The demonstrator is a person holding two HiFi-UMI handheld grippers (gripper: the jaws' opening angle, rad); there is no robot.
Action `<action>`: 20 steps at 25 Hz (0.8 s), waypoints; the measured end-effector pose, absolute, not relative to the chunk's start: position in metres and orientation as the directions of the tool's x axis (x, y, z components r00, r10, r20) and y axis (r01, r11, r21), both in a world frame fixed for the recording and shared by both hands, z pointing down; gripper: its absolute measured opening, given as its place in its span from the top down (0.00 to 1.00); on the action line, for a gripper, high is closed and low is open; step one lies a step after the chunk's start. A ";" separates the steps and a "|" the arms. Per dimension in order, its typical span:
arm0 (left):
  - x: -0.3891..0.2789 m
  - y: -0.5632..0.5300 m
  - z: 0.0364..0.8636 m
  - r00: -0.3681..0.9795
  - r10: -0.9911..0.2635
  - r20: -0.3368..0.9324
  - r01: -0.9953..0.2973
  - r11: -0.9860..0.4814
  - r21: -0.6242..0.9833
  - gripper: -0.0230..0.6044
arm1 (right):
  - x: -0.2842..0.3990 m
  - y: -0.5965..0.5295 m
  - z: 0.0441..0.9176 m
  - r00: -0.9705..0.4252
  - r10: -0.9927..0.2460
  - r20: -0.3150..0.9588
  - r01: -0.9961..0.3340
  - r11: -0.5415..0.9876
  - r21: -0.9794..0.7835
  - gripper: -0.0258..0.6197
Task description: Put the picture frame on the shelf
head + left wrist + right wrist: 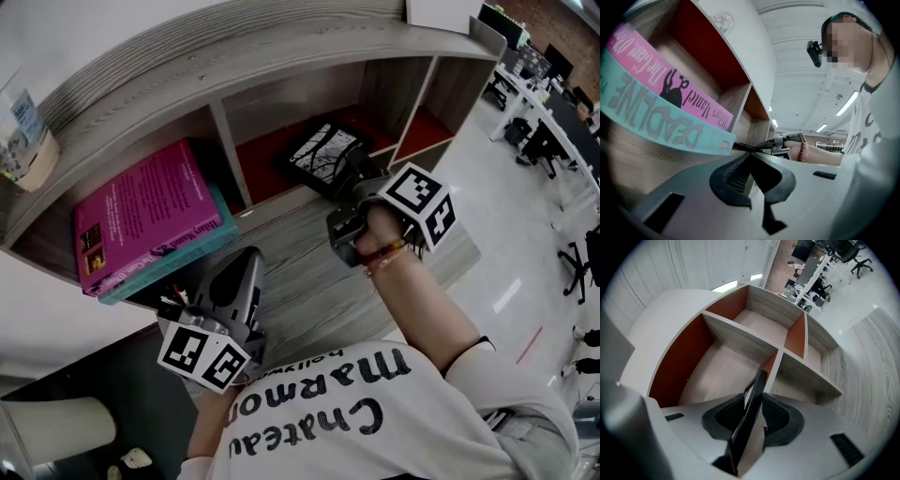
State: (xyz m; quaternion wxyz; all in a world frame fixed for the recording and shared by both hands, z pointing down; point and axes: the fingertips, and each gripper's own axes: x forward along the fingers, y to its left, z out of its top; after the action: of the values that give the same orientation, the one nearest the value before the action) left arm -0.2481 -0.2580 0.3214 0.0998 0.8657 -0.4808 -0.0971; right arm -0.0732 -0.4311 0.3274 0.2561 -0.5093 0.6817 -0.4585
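Note:
The black picture frame [323, 150] stands tilted in the middle compartment of the grey wooden shelf [234, 47], against its red back wall. My right gripper [354, 173] reaches into that compartment. In the right gripper view the frame [750, 423] runs slantwise between the jaws of the right gripper [761, 397], edge on. The ribbed pads [785, 418] show on both sides and do not press flat on it. My left gripper [251, 253] hangs low in front of the shelf, shut and empty [751, 153].
A pink book [145, 211] lies on a teal book [202, 246] in the left compartment, just above my left gripper. A jar [23, 131] stands on the shelf top at left. Office desks and chairs [553, 103] fill the far right. A white cup [56, 431] sits low at left.

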 end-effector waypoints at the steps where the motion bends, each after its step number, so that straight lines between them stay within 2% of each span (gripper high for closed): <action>1: -0.247 -0.257 0.320 0.520 -0.851 -0.074 -0.813 -0.520 0.263 0.94 | -0.073 -0.431 0.328 -0.349 -0.930 0.120 -0.456 0.057 -0.888 0.79; 8: -0.242 -0.246 0.316 0.513 -0.856 -0.063 -0.827 -0.513 0.232 0.94 | -0.073 -0.434 0.330 -0.352 -0.926 0.133 -0.447 0.042 -0.893 0.79; 20: -0.241 -0.222 0.290 0.464 -0.878 -0.118 -0.854 -0.479 0.204 0.94 | -0.075 -0.437 0.330 -0.381 -0.910 0.165 -0.486 0.045 -0.873 0.79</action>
State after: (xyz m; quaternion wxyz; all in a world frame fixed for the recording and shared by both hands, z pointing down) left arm -0.2414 -0.2221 0.2900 0.0579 0.8536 -0.5073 -0.1034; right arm -0.0747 -0.4372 0.3297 0.2263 -0.5082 0.6867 -0.4679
